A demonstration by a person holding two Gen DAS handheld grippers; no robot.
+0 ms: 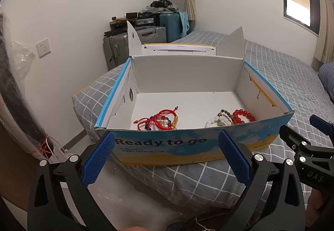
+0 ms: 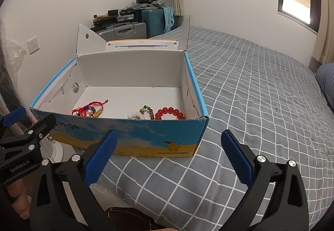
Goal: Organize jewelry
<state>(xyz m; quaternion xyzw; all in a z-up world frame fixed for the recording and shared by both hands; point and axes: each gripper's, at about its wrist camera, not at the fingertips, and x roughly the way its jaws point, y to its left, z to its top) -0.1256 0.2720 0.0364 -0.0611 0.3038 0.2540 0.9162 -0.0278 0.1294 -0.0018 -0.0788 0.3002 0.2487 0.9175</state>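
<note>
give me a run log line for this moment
left gripper: open, empty | right gripper: open, empty | bracelets: in box on bed

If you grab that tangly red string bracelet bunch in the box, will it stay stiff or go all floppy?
Probably floppy: the red knotted cord bracelets lie in loose loops, so they would likely droop. Being tangled together, several might lift at once. They look light, and their small beads could slip between the open right gripper pads.
</note>
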